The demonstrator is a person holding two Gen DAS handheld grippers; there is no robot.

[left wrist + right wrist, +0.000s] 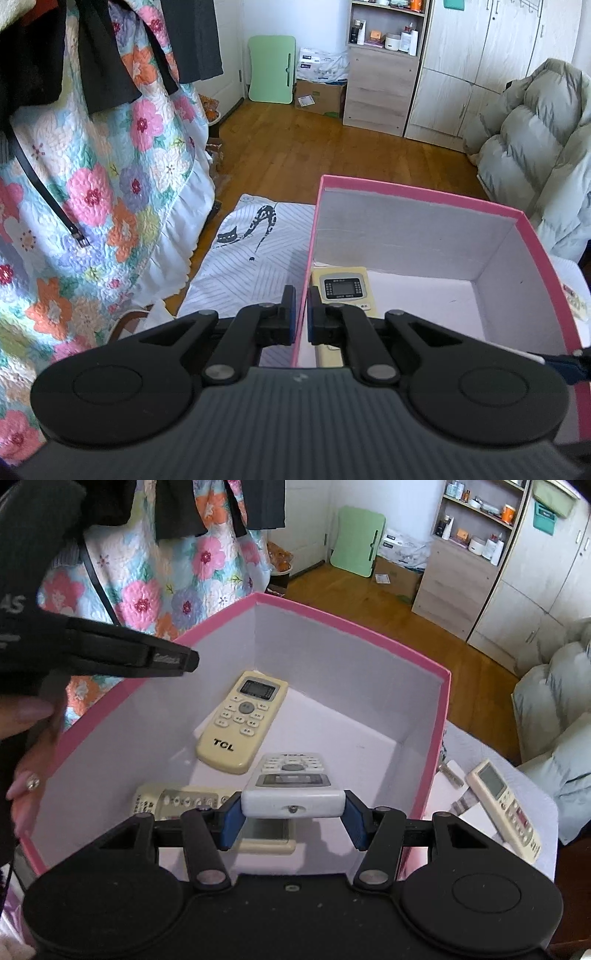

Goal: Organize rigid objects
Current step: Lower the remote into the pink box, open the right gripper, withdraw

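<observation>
Right claw (293,810) grips a white remote (291,786) above the pink box (354,618).

White striped cloth-covered surface (236,273) under pink box (439,716), 1 remote (504,805) beside it.

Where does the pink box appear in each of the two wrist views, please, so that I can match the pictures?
Left wrist view: the pink box fills the lower right; the left gripper is shut on its near wall.
Right wrist view: the pink box fills the centre, open, with remotes inside; the right gripper holds a white remote over it.
Shared landmark: the green board leaning against the far wall.
</observation>
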